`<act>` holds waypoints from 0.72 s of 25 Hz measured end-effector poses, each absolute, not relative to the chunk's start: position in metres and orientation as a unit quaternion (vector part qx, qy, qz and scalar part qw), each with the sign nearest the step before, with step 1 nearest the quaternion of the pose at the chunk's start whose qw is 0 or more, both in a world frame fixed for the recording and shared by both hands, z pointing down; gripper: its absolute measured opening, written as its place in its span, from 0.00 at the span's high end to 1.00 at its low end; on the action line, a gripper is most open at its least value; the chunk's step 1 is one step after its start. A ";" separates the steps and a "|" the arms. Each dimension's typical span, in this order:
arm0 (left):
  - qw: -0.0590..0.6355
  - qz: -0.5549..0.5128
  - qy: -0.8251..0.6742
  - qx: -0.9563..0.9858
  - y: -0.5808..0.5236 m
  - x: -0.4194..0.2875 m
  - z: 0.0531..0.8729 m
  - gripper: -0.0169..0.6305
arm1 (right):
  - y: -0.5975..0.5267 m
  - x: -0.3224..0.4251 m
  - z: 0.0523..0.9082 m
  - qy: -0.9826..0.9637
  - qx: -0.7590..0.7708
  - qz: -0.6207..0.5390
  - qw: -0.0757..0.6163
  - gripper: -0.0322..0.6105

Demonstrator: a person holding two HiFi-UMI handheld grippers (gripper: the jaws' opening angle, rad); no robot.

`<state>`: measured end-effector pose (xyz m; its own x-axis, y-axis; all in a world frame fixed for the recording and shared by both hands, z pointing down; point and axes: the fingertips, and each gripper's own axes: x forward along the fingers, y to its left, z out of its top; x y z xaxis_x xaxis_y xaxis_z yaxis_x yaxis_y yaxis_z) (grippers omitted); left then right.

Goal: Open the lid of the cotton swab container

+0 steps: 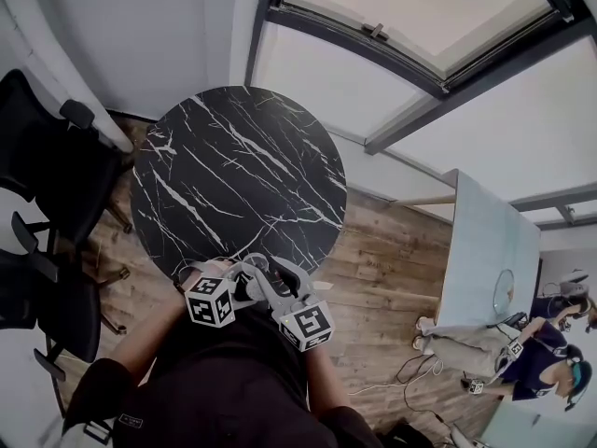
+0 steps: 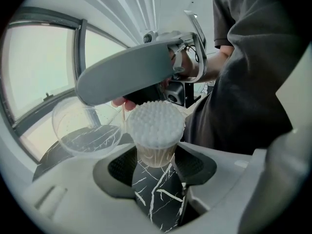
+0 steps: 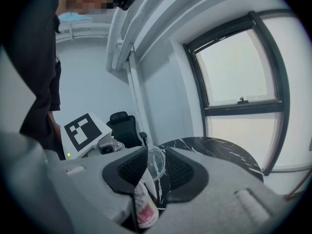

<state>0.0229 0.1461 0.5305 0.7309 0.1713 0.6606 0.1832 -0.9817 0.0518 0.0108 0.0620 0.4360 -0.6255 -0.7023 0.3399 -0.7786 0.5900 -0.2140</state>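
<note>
A clear cotton swab container [image 2: 155,126], packed with white-tipped swabs, stands between the pads of my left gripper [image 2: 156,167], which is shut on its lower body. Its round clear lid [image 2: 87,128] is off the top, up and to the left, under a grey finger [image 2: 131,74] of the right gripper. In the right gripper view the lid [image 3: 157,161] sits edge-on between the pads of my right gripper [image 3: 157,168], which is shut on it. The container's pink label [image 3: 145,209] shows just below. In the head view both grippers [image 1: 244,278] [image 1: 280,286] meet over the near edge of the black marble table [image 1: 233,175].
Black office chairs [image 1: 47,185] stand left of the round table. A pale table [image 1: 485,250] lies to the right on the wooden floor, with another person [image 1: 550,353] and cables beyond it. A large window [image 1: 420,26] runs along the far wall.
</note>
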 end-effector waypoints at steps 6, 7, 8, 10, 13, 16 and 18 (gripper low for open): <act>-0.009 -0.350 -0.083 -0.933 0.138 0.025 0.534 0.59 | 0.061 0.017 0.428 -0.886 0.420 0.177 0.085 0.77; -0.011 -0.350 -0.081 -0.933 0.135 0.025 0.535 0.59 | 0.060 0.018 0.426 -0.885 0.422 0.178 0.081 0.77; -0.014 -0.351 -0.078 -0.933 0.133 0.025 0.535 0.59 | 0.060 0.019 0.423 -0.885 0.423 0.177 0.076 0.77; -0.020 -0.351 -0.068 -0.934 0.127 0.025 0.535 0.59 | 0.059 0.022 0.418 -0.884 0.427 0.176 0.067 0.77; -0.028 -0.348 -0.053 -0.936 0.116 0.024 0.535 0.59 | 0.058 0.027 0.415 -0.883 0.433 0.171 0.058 0.77; -0.035 -0.344 -0.036 -0.938 0.106 0.024 0.533 0.59 | 0.054 0.034 0.410 -0.878 0.447 0.165 0.049 0.77; -0.041 -0.340 -0.020 -0.939 0.098 0.024 0.531 0.59 | 0.049 0.042 0.406 -0.870 0.461 0.167 0.039 0.77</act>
